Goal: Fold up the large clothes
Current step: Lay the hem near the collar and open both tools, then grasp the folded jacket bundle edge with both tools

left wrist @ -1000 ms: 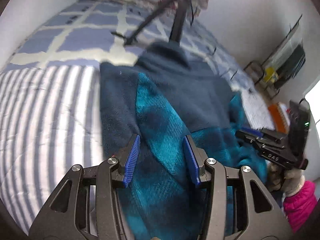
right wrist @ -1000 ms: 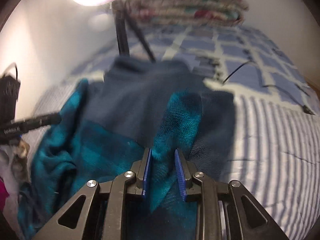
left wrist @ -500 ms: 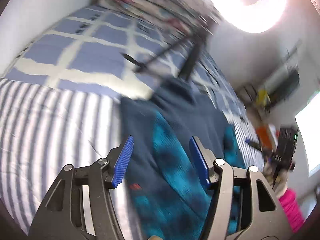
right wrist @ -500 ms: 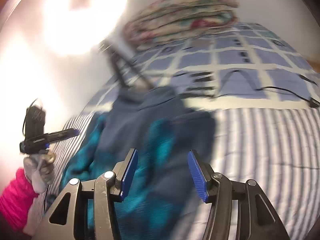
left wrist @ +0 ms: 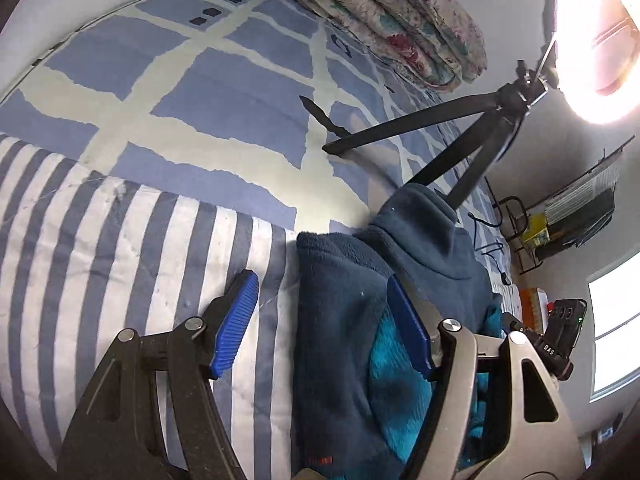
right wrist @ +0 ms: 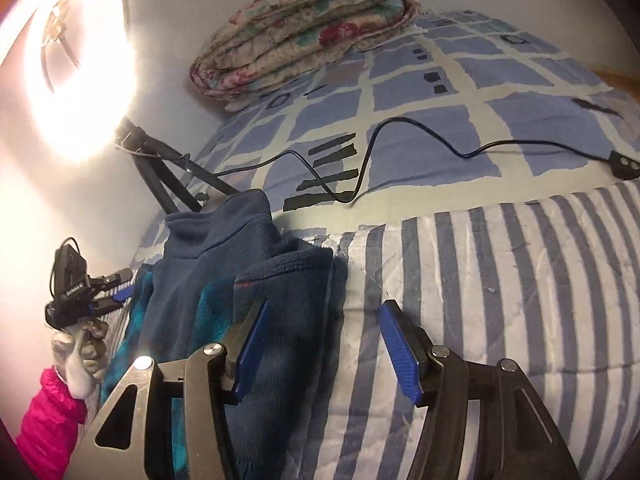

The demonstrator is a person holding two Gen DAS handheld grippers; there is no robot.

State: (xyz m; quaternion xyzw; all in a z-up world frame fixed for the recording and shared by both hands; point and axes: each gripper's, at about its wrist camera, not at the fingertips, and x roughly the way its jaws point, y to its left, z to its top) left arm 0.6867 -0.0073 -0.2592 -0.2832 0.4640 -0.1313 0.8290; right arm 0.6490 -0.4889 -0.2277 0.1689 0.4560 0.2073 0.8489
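A navy and teal fleece top (left wrist: 340, 300) lies on the striped bedspread (left wrist: 120, 272), collar toward the tripod, with its sides folded in. My left gripper (left wrist: 322, 326) hovers over the top's left edge, jaws opening; the fabric lies under the gap and the pads do not press it. My right gripper (right wrist: 325, 348) hangs over the top's (right wrist: 224, 264) right edge, jaws also opening and gripping nothing. In the right wrist view the left gripper (right wrist: 116, 284) shows at the far left, held by a gloved hand (right wrist: 80, 352) with a pink sleeve.
A ring light (right wrist: 80, 60) on a black tripod (left wrist: 460, 132) stands just behind the collar. A folded floral quilt (right wrist: 312, 28) lies at the head of the bed. A black cable (right wrist: 400, 128) with a remote (right wrist: 624, 164) crosses the checked blanket. A rack (left wrist: 560, 220) stands by the wall.
Both grippers were narrow around the teal sleeve fabric; both have widened and let it go. The left has moved out to the top's left edge, the right to its right edge.
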